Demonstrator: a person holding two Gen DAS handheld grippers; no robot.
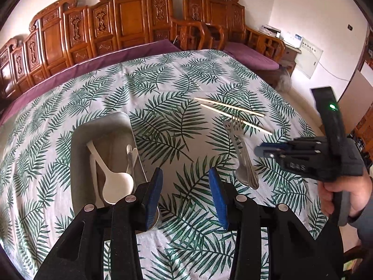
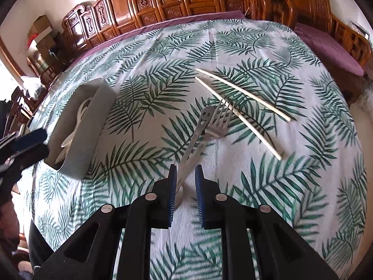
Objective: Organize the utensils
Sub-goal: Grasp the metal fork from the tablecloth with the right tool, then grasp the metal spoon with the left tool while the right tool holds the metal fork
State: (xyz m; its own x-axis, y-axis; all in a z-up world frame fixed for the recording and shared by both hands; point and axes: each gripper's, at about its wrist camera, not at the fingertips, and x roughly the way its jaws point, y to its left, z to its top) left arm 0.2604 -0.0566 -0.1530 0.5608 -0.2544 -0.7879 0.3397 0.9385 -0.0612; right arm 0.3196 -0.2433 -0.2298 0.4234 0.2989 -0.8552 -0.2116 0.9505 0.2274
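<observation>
A grey tray on the leaf-print tablecloth holds white spoons; it also shows in the right wrist view. A metal fork and a metal spoon with a smiley handle lie crossed on the cloth, with two chopsticks beyond them. My right gripper is open with its pads either side of the metal handles, low over the cloth. My left gripper is open and empty, just right of the tray. In the left wrist view the fork and spoon, chopsticks and right gripper lie to the right.
The round table is backed by carved wooden benches with purple cushions. A hand holds the right gripper at the table's right edge.
</observation>
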